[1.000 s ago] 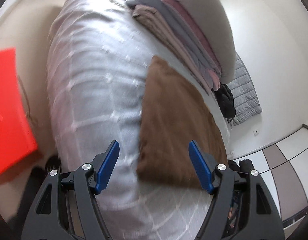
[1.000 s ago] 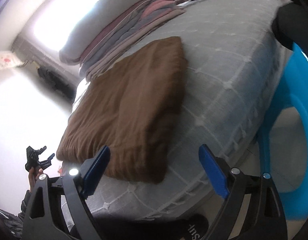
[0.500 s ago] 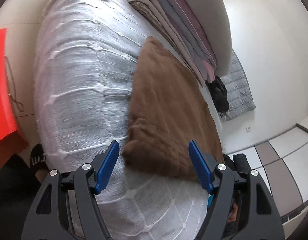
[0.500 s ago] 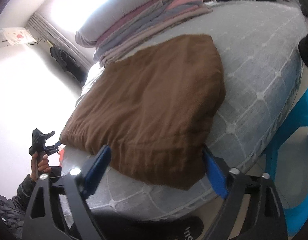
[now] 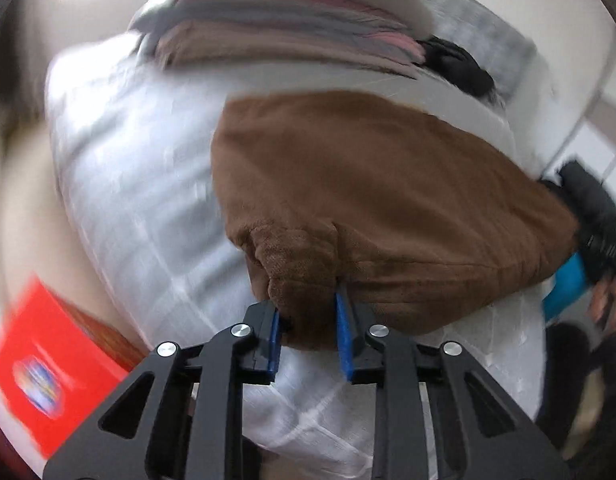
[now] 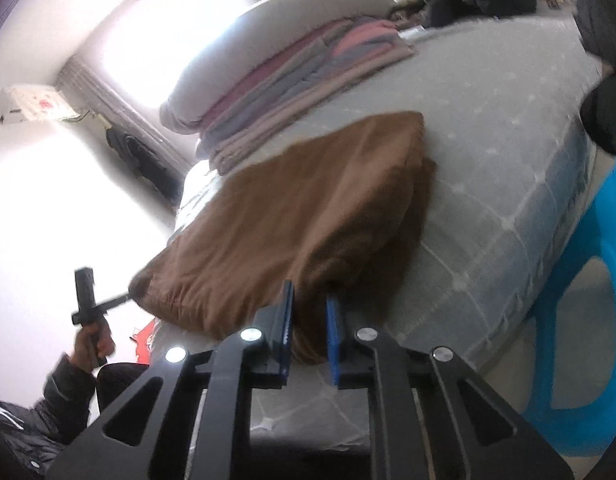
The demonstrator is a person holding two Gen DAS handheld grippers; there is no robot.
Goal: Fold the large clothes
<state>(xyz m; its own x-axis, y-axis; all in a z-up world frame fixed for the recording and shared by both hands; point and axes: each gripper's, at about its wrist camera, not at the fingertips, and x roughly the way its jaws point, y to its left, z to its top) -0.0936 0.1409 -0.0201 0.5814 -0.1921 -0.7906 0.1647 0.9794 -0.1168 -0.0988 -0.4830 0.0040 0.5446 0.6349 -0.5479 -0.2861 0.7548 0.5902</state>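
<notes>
Brown garment [image 6: 292,216] long axis spans both grippers, near edge pinched

- Left claw [image 5: 308,322] closing, blue pads pinching a bunched corner of brown garment [image 5: 371,184].
- Lying across grey-white bed [image 5: 140,184]; folded stack [image 5: 284,28] beyond; red box [image 5: 48,364] lower left.

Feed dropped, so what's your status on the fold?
Left gripper closing on the brown garment, right gripper clamped on its near edge. Garment lifting off the bed. Nothing in the way.
</notes>
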